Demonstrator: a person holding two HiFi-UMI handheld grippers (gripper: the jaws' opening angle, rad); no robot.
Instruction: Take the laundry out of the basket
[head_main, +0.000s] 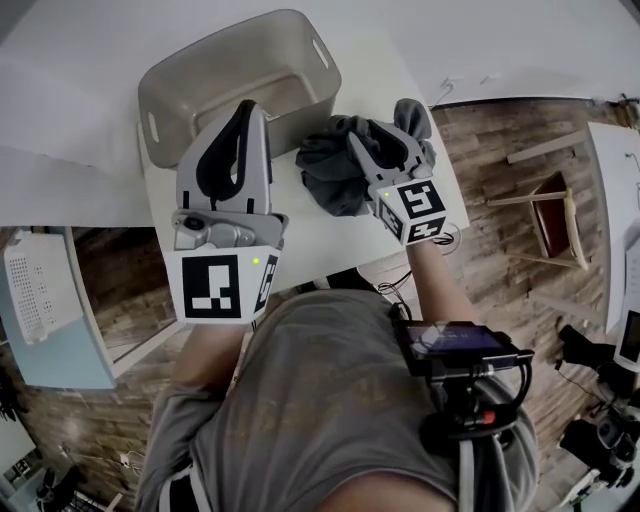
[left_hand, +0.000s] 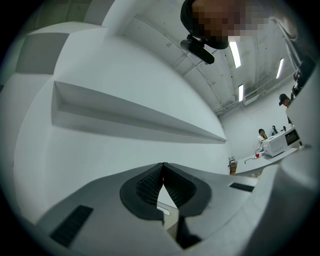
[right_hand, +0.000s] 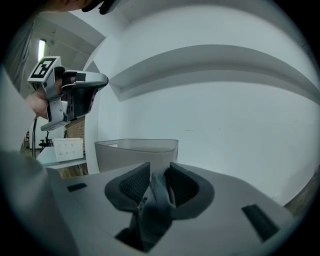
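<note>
Right gripper (right_hand: 156, 172): jaws slightly parted, grey laundry (right_hand: 155, 205) slack between them, heaped on table (head_main: 320, 235) beneath. Left gripper (left_hand: 162, 165): jaws pressed together, empty. Basket (head_main: 200, 60): just beyond both.

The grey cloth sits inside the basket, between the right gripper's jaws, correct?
No. The grey cloth lies on the white table beside the basket, not inside it; the head view shows this. It is between the jaws of the right gripper.

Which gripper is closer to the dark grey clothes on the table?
Right. The right gripper is on the dark grey clothes, with cloth between its fingers. The left gripper is off to their left, by the basket.
</note>
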